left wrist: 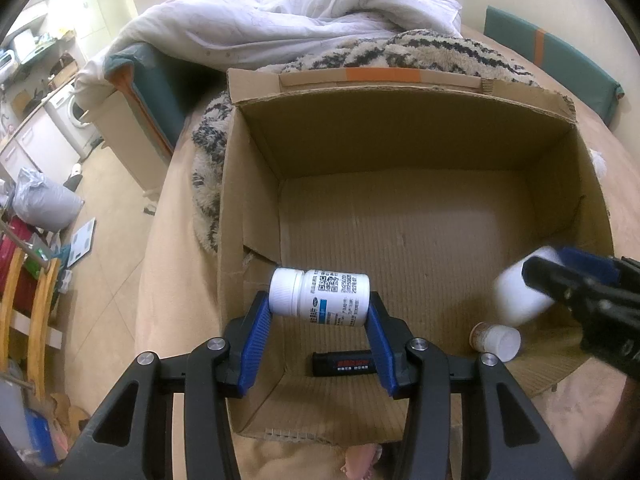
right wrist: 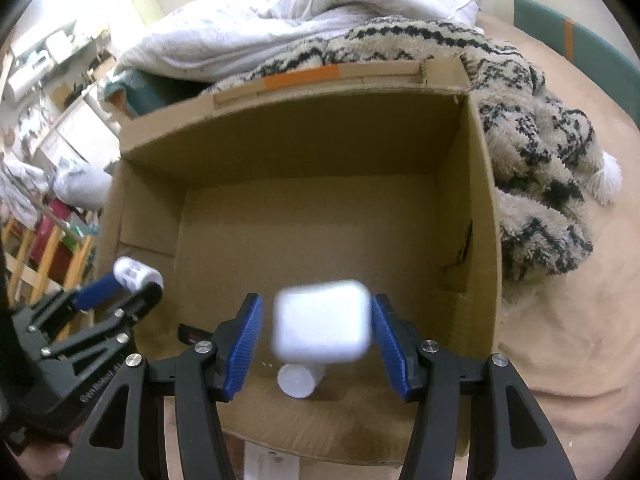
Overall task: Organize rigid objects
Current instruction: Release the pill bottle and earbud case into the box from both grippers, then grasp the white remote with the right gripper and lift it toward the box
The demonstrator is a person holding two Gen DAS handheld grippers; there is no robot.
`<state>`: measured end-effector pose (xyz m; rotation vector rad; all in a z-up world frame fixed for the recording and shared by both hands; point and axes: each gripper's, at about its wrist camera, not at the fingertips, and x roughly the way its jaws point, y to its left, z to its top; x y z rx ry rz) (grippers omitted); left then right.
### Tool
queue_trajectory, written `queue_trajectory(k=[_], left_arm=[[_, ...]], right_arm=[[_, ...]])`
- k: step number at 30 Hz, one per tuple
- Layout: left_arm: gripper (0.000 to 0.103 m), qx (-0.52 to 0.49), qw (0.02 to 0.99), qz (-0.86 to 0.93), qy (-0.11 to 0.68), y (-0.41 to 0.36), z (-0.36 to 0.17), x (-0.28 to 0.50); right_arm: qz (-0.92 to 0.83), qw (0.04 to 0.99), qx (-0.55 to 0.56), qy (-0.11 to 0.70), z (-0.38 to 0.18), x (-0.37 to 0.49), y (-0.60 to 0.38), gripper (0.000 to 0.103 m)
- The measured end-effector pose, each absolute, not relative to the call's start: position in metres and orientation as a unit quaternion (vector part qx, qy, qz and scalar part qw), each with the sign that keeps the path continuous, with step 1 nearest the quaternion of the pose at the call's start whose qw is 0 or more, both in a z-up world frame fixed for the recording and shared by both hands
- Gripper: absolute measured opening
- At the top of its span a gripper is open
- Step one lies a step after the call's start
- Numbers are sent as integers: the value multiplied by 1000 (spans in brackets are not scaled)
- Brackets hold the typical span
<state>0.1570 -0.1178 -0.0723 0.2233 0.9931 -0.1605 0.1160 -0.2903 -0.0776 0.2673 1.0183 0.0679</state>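
Jaws: left gripper (left wrist: 319, 320) clamped end-to-end on labelled pill bottle (left wrist: 319, 298); right gripper (right wrist: 318, 340) spread, blurry white bottle (right wrist: 320, 322) between, not touching. Both over cardboard box (left wrist: 256, 208); small bottle (left wrist: 496, 340), black battery (left wrist: 344, 364) lying on its floor.

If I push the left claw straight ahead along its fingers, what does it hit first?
Probably the bare floor of the cardboard box. The left claw holds a white pill bottle sideways over the box, and nothing shows beyond it before the floor and far wall. The black item lies below the line. Depth is uncertain.
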Motion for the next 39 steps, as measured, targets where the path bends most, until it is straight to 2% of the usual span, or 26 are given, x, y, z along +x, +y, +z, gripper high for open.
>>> queue_trajectory(k=[2, 4, 5, 7, 9, 10, 28, 39], left_arm=[[48, 104, 871, -81, 474, -117, -70, 155], [60, 95, 872, -88, 472, -116, -67, 153], [62, 91, 873, -91, 470, -116, -65, 153], [66, 84, 875, -95, 467, -116, -62, 151], [67, 84, 877, -93, 463, -116, -58, 150], [67, 84, 878, -92, 462, -116, -57, 149], [68, 73, 896, -86, 430, -102, -30, 134], [68, 56, 889, -60, 450, -77, -25, 114]], right_arm=[[36, 864, 138, 482, -75, 116, -292, 60], [41, 863, 152, 479, -74, 116, -295, 65], [42, 864, 158, 477, -73, 117, -296, 69], [44, 869, 164, 465, -68, 115, -297, 79], [42, 876, 165, 452, -63, 113, -298, 101], [44, 879, 168, 445, -60, 112, -298, 103], [33, 889, 183, 419, -42, 93, -311, 103], [31, 887, 191, 420, -33, 60, -315, 103]])
